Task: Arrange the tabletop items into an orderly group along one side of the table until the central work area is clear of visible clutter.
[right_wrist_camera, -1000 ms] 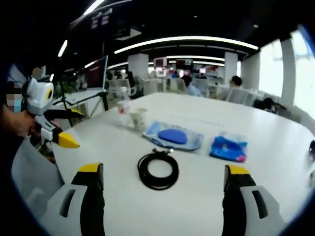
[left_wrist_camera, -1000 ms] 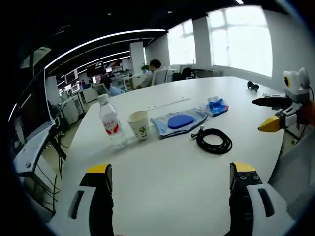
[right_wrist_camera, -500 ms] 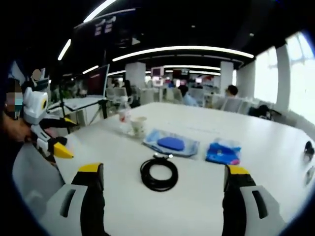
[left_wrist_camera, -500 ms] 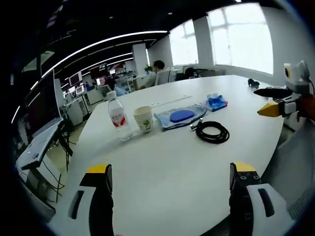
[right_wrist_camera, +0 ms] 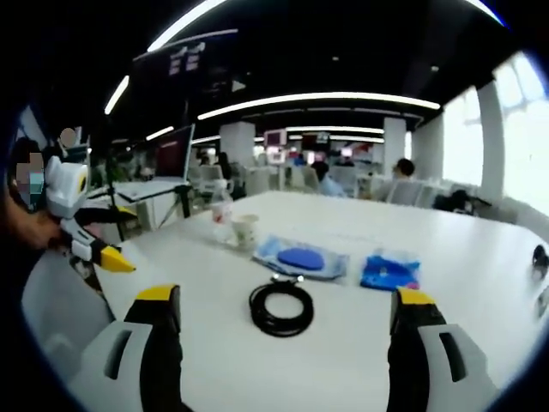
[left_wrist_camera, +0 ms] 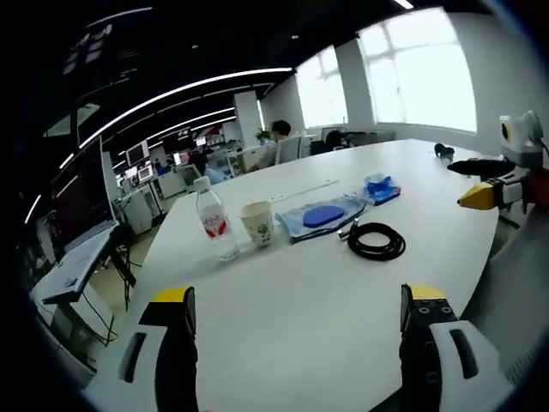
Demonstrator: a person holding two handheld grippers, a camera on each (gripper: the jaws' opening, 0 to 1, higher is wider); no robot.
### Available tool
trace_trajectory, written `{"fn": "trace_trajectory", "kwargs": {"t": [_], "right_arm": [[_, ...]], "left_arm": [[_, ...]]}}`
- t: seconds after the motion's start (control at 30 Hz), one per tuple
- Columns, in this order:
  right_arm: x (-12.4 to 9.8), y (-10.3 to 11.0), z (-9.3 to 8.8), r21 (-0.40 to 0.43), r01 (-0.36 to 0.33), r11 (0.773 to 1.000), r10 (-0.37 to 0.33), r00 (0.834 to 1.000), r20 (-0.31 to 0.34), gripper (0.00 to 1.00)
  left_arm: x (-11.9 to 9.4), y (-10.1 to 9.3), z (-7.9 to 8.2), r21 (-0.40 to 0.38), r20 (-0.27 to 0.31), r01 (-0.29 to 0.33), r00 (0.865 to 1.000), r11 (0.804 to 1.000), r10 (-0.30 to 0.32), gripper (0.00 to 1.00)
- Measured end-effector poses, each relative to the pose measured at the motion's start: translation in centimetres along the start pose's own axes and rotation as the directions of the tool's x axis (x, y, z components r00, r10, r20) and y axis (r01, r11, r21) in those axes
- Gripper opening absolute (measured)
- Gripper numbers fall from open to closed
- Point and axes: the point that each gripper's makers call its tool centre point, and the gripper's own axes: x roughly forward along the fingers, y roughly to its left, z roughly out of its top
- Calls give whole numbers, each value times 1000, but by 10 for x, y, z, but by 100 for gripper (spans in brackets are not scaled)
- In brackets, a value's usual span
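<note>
Both your left gripper (left_wrist_camera: pixel 294 322) and right gripper (right_wrist_camera: pixel 283 322) gape empty; pinch the floppy black cable coil (right_wrist_camera: pixel 280 308) across its bundled loops, probably light.

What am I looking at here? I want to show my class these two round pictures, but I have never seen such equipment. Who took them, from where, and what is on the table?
No robot is at work: a person carries a hand-held gripper in each hand, and a fisheye camera rides on each one. The left gripper view looks along the left hand-held gripper, the right gripper view along the right hand-held gripper. The yellow-tipped prongs rising from the bottom are each gripper's own two jaws. Both stand wide open and hold nothing.

On the white table lie a water bottle, a paper cup, a clear pouch with a blue oval inside, a small blue packet and a coiled black cable, roughly in a row. Each gripper also appears at the edge of the other's view. Behind is an open office.
</note>
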Motion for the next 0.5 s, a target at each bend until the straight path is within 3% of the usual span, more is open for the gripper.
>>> {"fn": "trace_trajectory", "kwargs": {"t": [0.03, 0.07, 0.1, 0.13, 0.17, 0.2, 0.23, 0.5], "right_arm": [[-1, -6, -11, 11, 13, 1000, -13, 1000, -12, 100], [-3, -11, -23, 64, 45, 997, -40, 996, -79, 100], [-2, -14, -23, 119, 56, 991, -44, 994, -101, 100], [0, -14, -19, 127, 52, 991, -42, 996, -81, 100], [1, -14, 1, 82, 37, 996, -39, 999, 26, 100], [1, -13, 2, 57, 38, 998, -40, 999, 31, 100], [-1, -11, -4, 29, 44, 999, -44, 999, -3, 100], [0, -12, -7, 48, 50, 998, -49, 999, -13, 100]], "left_arm": [[1, 1, -2, -6, -3, -1, 1000, 1000, 1, 99], [1, 2, -4, -13, -6, -9, 1000, 1000, 9, 99], [1, 3, -6, -17, -6, -16, 1000, 1000, 16, 99], [1, 4, -6, -18, -4, -21, 1000, 1000, 21, 99], [1, 5, -6, -15, 1, -25, 1000, 1000, 25, 99], [2, 5, -4, -12, 7, -27, 1000, 1000, 27, 98], [2, 6, -3, -13, 16, -31, 999, 999, 32, 98], [0, 19, 1, -64, 48, -78, 996, 995, 81, 98]]}}
